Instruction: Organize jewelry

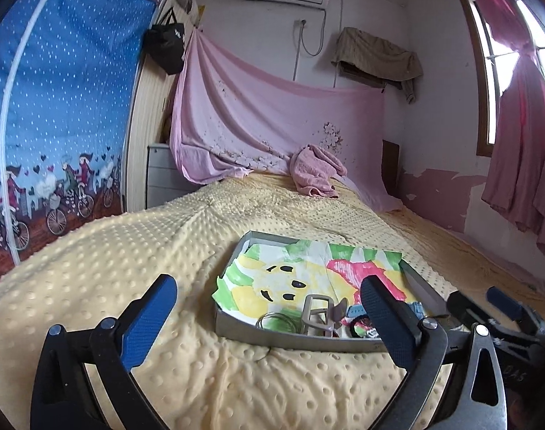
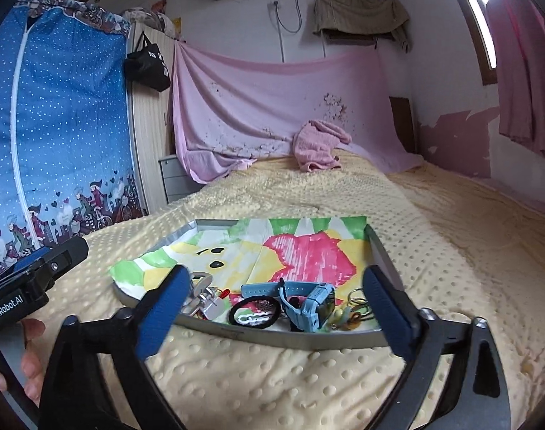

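Two handheld grippers over a bed spread with a dimpled yellow blanket [image 2: 308,387]. One shallow grey tray [image 2: 279,337] on the blanket, lined with one painted paper sheet [image 2: 301,251] in green, yellow and pink. All jewelry gathered along the tray's near edge.

Counted in the right wrist view: one blue smartwatch [image 2: 310,304], one black hair tie [image 2: 254,311] with a white beaded piece inside its loop, one silver metal clasp piece [image 2: 204,299], one small cluster of thin wire rings and yellowish trinkets [image 2: 354,310] at the near right corner.

Right gripper [image 2: 276,310] spread wide, holding nothing, raised just short of the tray's near wall. Smartwatch seen between the two blue pads [image 2: 383,308], nearer the right one; hair tie left of centre; clasp piece just beside the left pad. Smartwatch tipped on its side, strap running left to right across the view, screen toward the right.

Left gripper [image 1: 268,313] likewise wide apart and empty, set toward the tray's near left corner. One buckle-shaped grey frame [image 1: 317,310] and one bundle of thin silver bangles [image 1: 277,322] visible between its pads, toward the right pad. Part of the right gripper visible at the far right edge of this view.
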`<state>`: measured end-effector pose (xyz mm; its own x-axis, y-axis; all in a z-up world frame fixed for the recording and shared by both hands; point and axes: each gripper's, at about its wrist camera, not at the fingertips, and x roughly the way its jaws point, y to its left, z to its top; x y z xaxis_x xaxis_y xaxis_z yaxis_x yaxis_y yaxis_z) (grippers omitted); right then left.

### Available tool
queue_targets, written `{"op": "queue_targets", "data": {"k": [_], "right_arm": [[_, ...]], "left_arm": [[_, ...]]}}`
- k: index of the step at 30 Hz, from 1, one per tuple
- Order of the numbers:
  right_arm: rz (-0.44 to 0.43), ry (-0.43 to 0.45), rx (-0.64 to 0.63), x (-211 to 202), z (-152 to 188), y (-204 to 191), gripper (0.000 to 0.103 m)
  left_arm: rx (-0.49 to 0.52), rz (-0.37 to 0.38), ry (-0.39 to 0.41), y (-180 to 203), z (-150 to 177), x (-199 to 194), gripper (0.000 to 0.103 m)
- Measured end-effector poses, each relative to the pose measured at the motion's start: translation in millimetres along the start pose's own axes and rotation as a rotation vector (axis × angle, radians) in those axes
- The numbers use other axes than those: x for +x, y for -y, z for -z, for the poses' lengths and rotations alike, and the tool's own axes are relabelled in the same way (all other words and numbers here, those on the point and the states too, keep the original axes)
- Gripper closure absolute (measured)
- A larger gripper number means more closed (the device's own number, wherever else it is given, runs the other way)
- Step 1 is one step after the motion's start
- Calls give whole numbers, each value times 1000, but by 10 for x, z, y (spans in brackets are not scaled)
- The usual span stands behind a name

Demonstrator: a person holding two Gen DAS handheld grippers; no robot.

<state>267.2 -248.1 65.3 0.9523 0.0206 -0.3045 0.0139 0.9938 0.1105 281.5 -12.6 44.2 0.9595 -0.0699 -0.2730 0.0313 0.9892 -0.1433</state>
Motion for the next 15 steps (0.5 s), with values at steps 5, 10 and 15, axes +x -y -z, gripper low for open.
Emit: {"op": "queue_targets", "data": {"k": [5, 10, 15], "right_arm": [[7, 31, -6, -254, 6, 7, 3], [11, 52, -12, -481, -3, -7, 3], [13, 62, -17, -706, -8, -36, 2]], "left_arm": [[34, -6, 21, 27, 59, -179, 0], [48, 1, 43, 31, 75, -390, 0], [61, 9, 52, 29, 97, -613, 0]]}}
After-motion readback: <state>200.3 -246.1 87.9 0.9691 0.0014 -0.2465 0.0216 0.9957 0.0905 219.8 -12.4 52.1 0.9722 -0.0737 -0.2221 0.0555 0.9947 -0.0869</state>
